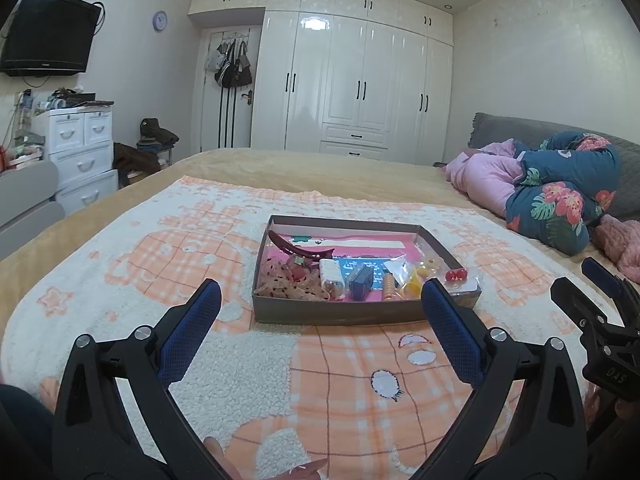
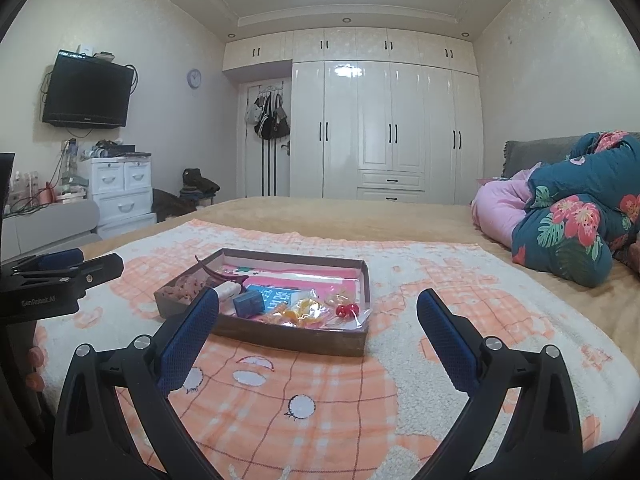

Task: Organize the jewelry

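Note:
A shallow brown cardboard tray [image 1: 340, 316] [image 2: 288, 338] sits on an orange-and-white blanket on the bed. It holds a dark red hair claw [image 1: 298, 249] [image 2: 218, 274], a small blue box [image 1: 362, 280] [image 2: 248, 305], a white tube [image 1: 331, 274], red bead earrings in a clear bag [image 1: 456, 275] [image 2: 347, 310], yellow pieces in a bag [image 1: 416, 280] [image 2: 300, 308] and orange lace pieces [image 1: 288, 284]. My left gripper [image 1: 320, 300] is open and empty, just in front of the tray. My right gripper [image 2: 318, 312] is open and empty, in front of the tray's right half.
The blanket [image 1: 240, 380] covers the near bed. A rolled floral quilt and pink bedding [image 1: 560, 196] [image 2: 572, 224] lie at the right. White wardrobes [image 1: 360, 88], a drawer unit [image 1: 80, 152] and a wall TV [image 1: 48, 36] stand beyond the bed.

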Demonstrator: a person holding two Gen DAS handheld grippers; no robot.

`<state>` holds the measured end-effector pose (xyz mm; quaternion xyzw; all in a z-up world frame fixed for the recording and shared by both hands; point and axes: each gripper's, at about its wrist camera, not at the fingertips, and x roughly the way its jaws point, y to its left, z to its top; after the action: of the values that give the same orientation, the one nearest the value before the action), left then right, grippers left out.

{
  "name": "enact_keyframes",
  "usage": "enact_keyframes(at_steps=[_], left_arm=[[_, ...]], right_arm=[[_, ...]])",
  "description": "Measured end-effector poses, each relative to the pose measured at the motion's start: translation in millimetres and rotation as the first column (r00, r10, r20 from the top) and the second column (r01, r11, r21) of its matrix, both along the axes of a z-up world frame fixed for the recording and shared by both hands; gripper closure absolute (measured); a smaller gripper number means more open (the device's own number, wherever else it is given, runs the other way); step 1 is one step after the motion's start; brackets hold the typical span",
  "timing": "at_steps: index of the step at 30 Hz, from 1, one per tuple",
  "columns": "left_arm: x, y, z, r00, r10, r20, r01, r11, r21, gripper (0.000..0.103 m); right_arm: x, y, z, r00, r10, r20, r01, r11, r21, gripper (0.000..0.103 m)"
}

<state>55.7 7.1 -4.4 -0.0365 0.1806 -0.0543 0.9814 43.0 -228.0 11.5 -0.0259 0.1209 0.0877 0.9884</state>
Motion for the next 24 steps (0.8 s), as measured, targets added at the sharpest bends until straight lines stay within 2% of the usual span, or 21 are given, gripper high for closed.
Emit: enact_keyframes(at_steps=[24], left_arm=[[1.7, -2.0, -0.6, 1.000, -0.013, -0.002, 0.013, 1.000, -0.001, 0.011]], right_arm=[[-0.3, -0.2, -2.8, 1.000, -0.008, -0.002, 0.008, 1.000, 0.006, 0.006]])
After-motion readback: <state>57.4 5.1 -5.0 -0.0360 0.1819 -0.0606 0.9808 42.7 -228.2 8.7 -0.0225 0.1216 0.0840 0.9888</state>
